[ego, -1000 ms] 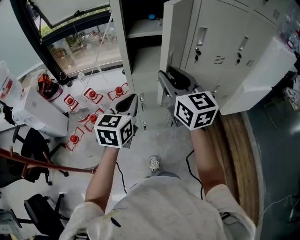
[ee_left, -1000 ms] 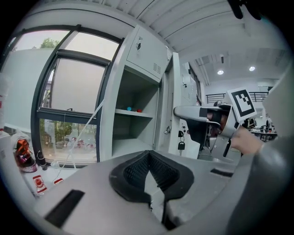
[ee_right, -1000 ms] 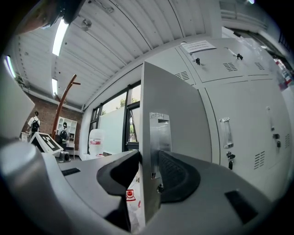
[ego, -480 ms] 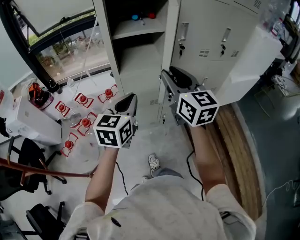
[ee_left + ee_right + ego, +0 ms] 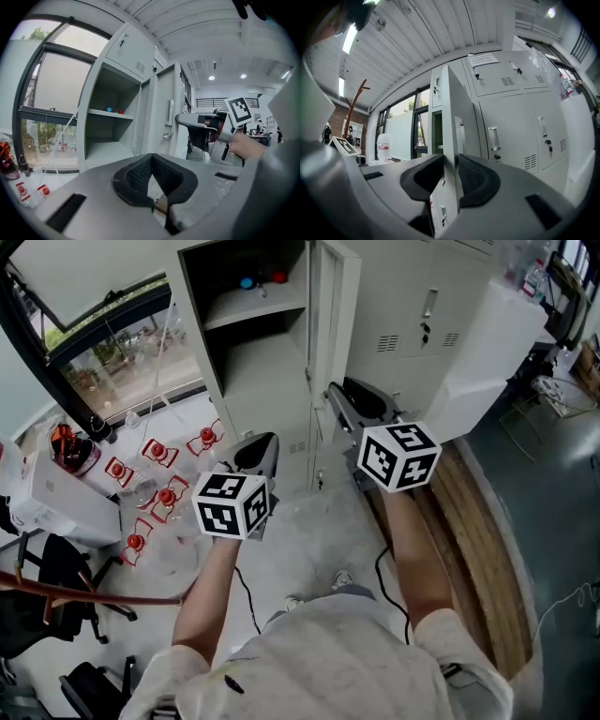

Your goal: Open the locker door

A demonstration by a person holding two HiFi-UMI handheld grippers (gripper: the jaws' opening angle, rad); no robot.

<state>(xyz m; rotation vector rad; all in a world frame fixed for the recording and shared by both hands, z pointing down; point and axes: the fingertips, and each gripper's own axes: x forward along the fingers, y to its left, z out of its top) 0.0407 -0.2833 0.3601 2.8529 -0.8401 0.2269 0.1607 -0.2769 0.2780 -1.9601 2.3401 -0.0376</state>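
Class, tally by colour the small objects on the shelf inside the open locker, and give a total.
Blue object: 1
Red object: 1
Total: 2

Red-capped holders [image 5: 167,496] litter the floor [image 5: 309,540] near black chairs [image 5: 52,563].

The shirt [image 5: 328,652] was pale, short-sleeved; the grey left gripper [image 5: 255,448] and right gripper [image 5: 345,397] bore black-and-white marker cubes [image 5: 398,456].

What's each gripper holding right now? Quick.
Left gripper: closed, holding nothing.
Right gripper: jaws have just been closing on the edge of the open locker door; the pads look pressed against it.
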